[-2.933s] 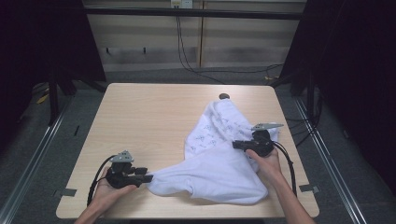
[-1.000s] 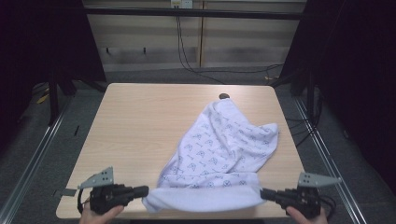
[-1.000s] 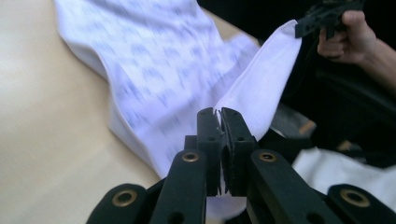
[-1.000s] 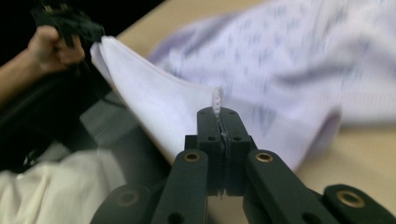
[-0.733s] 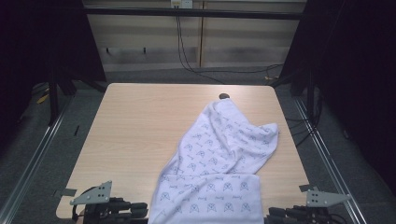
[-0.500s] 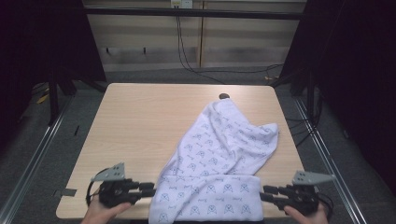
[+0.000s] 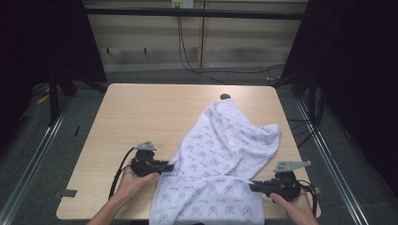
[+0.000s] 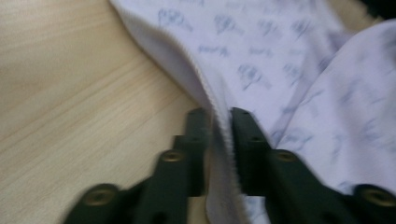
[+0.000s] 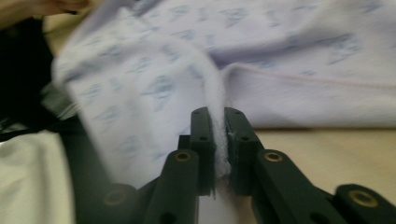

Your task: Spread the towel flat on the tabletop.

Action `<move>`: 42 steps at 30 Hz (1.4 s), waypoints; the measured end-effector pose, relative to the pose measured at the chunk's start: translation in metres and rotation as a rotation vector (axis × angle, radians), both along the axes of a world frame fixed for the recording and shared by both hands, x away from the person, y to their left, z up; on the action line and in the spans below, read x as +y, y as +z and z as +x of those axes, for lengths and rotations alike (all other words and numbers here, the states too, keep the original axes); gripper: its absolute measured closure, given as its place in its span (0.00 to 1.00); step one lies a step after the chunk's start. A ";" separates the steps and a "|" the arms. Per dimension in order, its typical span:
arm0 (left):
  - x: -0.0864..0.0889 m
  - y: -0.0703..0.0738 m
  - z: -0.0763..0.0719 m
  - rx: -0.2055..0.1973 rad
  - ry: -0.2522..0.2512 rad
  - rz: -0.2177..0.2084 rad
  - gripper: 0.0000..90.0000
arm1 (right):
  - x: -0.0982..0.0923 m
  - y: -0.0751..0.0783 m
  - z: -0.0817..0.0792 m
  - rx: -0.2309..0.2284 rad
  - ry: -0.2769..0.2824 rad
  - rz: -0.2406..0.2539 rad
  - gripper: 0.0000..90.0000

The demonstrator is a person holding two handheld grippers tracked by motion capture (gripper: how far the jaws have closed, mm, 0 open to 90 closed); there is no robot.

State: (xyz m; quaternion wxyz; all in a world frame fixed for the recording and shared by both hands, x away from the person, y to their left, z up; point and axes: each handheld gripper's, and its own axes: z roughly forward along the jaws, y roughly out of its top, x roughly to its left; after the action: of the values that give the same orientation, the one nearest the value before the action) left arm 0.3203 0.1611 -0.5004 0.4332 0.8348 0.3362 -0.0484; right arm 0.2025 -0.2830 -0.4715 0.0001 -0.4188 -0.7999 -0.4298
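Cloth (image 7: pixel 220 154) pulled nearer, tongs (image 8: pixel 219 126) pinch hem

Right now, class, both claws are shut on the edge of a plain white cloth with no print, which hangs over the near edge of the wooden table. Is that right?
Not quite: the cloth is not plain. It is white with a small repeated blue-grey print, as the high view shows. The rest stands: the left claw and the right claw each pinch its edge, and it hangs over the near edge of the wooden table.
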 end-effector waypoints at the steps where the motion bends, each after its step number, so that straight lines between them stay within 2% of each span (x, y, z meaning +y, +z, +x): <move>1: -0.001 -0.002 -0.001 -0.004 -0.014 0.024 0.89 | 0.000 0.000 0.000 0.000 0.000 0.000 0.94; 2: -0.001 -0.003 -0.002 -0.003 -0.001 0.031 0.96 | 0.001 0.002 -0.008 -0.003 0.028 0.014 0.94; 4: 0.004 0.002 -0.003 -0.007 0.006 0.007 0.98 | 0.004 0.006 -0.026 0.011 0.077 0.014 0.95; 5: 0.009 0.006 -0.006 -0.005 0.018 -0.023 0.98 | 0.005 0.007 -0.032 0.020 0.093 0.020 0.94; 6: 0.014 0.008 -0.008 0.001 0.020 -0.049 0.98 | 0.008 0.009 -0.040 0.034 0.137 0.024 0.94; 7: 0.021 0.010 -0.015 0.000 0.023 -0.053 0.98 | 0.012 0.011 -0.049 0.062 0.184 0.014 0.89; 9: 0.024 0.010 -0.019 0.010 0.016 -0.057 0.98 | 0.015 0.012 -0.053 0.064 0.196 0.013 0.87; 10: 0.029 0.010 -0.031 0.022 -0.004 -0.050 0.98 | 0.017 0.013 -0.057 0.059 0.194 0.017 0.78; 11: 0.029 0.010 -0.031 0.022 -0.004 -0.050 0.98 | 0.017 0.014 -0.057 0.045 0.176 0.023 0.75; 12: 0.034 0.011 -0.045 0.024 -0.027 -0.043 0.98 | 0.015 0.015 -0.055 0.034 0.155 0.030 0.73; 13: 0.034 0.011 -0.045 0.024 -0.027 -0.043 0.98 | 0.015 0.015 -0.055 0.034 0.155 0.030 0.73; 14: 0.042 0.012 -0.056 0.027 -0.029 -0.047 0.98 | 0.011 0.016 -0.048 0.018 0.084 0.046 0.70; 15: 0.049 0.011 -0.062 0.036 -0.031 -0.057 0.98 | 0.010 0.015 -0.044 0.009 0.071 0.045 0.70; 17: 0.058 0.010 -0.068 0.043 -0.032 -0.056 0.98 | 0.010 0.014 -0.031 -0.024 0.021 0.013 0.66; 18: 0.061 0.010 -0.068 0.051 -0.026 -0.065 0.98 | 0.009 0.011 -0.021 -0.023 -0.025 -0.007 0.66; 20: 0.066 0.010 -0.066 0.051 -0.007 -0.080 0.95 | 0.009 0.006 -0.003 -0.020 -0.049 0.002 0.66; 21: 0.068 0.010 -0.063 0.050 0.000 -0.091 0.92 | 0.012 0.004 0.004 -0.018 -0.062 -0.025 0.66; 22: 0.068 0.011 -0.060 0.046 0.010 -0.093 0.89 | 0.014 0.001 0.011 -0.008 -0.056 -0.024 0.66; 23: 0.068 0.011 -0.060 0.046 0.010 -0.093 0.87 | 0.014 0.001 0.011 -0.008 -0.056 -0.024 0.66; 24: 0.066 0.012 -0.054 0.034 0.015 -0.099 0.87 | 0.015 -0.001 0.017 0.010 -0.048 -0.009 0.66; 25: 0.064 0.013 -0.050 0.028 0.025 -0.107 0.82 | 0.020 -0.005 0.025 0.028 -0.042 -0.002 0.67; 26: 0.059 0.013 -0.042 0.031 0.033 -0.115 0.78 | 0.026 -0.009 0.031 0.054 -0.013 0.004 0.67; 27: 0.059 0.013 -0.042 0.031 0.033 -0.115 0.75 | 0.026 -0.009 0.031 0.054 -0.013 0.004 0.67; 28: 0.055 0.013 -0.036 0.026 0.034 -0.103 0.72 | 0.034 -0.014 0.033 0.082 -0.003 -0.030 0.68; 29: 0.050 0.012 -0.029 0.026 0.036 -0.089 0.72 | 0.034 -0.014 0.033 0.082 -0.003 -0.030 0.68; 30: 0.043 0.007 -0.015 0.043 0.047 -0.064 0.71 | 0.037 -0.016 0.032 0.092 0.001 -0.037 0.71; 31: 0.040 0.004 -0.009 0.050 0.045 -0.055 0.68 | 0.040 -0.018 0.029 0.097 0.021 -0.048 0.89; 32: 0.037 0.002 -0.005 0.046 0.049 -0.051 0.70 | 0.040 -0.017 0.026 0.066 0.001 -0.068 0.97; 34: 0.033 -0.003 0.001 0.045 0.025 -0.033 0.76 | 0.034 -0.010 0.022 0.044 -0.025 -0.048 0.99; 36: 0.030 -0.004 0.004 0.033 0.024 -0.005 0.88 | 0.025 -0.003 0.017 0.009 -0.060 -0.039 0.99; 38: 0.032 -0.003 0.001 0.027 0.025 0.011 1.00 | -0.001 0.007 0.008 -0.026 -0.134 0.001 0.99; 39: 0.032 -0.003 0.001 0.027 0.025 0.011 1.00 | -0.001 0.007 0.008 -0.026 -0.134 0.001 0.99; 40: 0.036 -0.002 -0.003 0.019 0.046 0.028 1.00 | -0.020 0.009 0.000 -0.035 -0.175 0.016 0.99; 42: 0.038 -0.001 -0.004 0.025 0.045 0.024 1.00 | -0.031 0.008 -0.005 -0.028 -0.210 0.022 0.99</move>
State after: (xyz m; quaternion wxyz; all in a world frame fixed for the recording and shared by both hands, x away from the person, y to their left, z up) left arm 0.3158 0.1989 -0.5014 0.4200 0.8314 0.3611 -0.0451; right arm 0.1974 -0.3140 -0.4640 -0.0515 -0.4945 -0.7467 -0.4420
